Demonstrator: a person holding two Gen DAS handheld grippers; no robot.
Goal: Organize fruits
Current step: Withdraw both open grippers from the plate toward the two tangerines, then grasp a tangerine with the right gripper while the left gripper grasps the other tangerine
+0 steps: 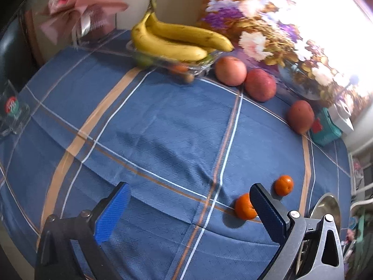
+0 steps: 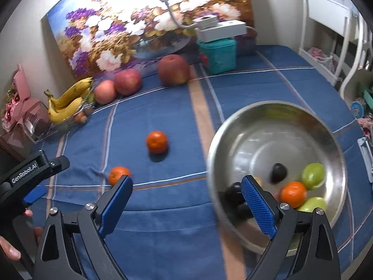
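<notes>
Two mandarins (image 1: pixel 244 206) (image 1: pixel 283 185) lie on the blue cloth; in the right wrist view they are the near one (image 2: pixel 117 174) and the far one (image 2: pixel 157 141). My left gripper (image 1: pixel 190 201) is open and empty, its right finger next to the near mandarin; it also shows in the right wrist view (image 2: pixel 35 175). My right gripper (image 2: pixel 186 193) is open and empty over the near edge of a steel bowl (image 2: pixel 233 126) that holds a mandarin (image 2: pixel 293 194), green fruits (image 2: pixel 313 175) and dark fruits (image 2: pixel 278 172). Three apples (image 1: pixel 230 71) (image 1: pixel 260 84) (image 1: pixel 300 116) sit at the back.
Bananas (image 1: pixel 177 39) lie on a glass dish (image 1: pixel 200 66) of small fruit at the back left. A floral painting (image 2: pixel 149 23) leans on the wall. A teal box (image 2: pixel 219 54) with a white lamp base stands at the back right. A glass (image 1: pixel 11 114) is at the left edge.
</notes>
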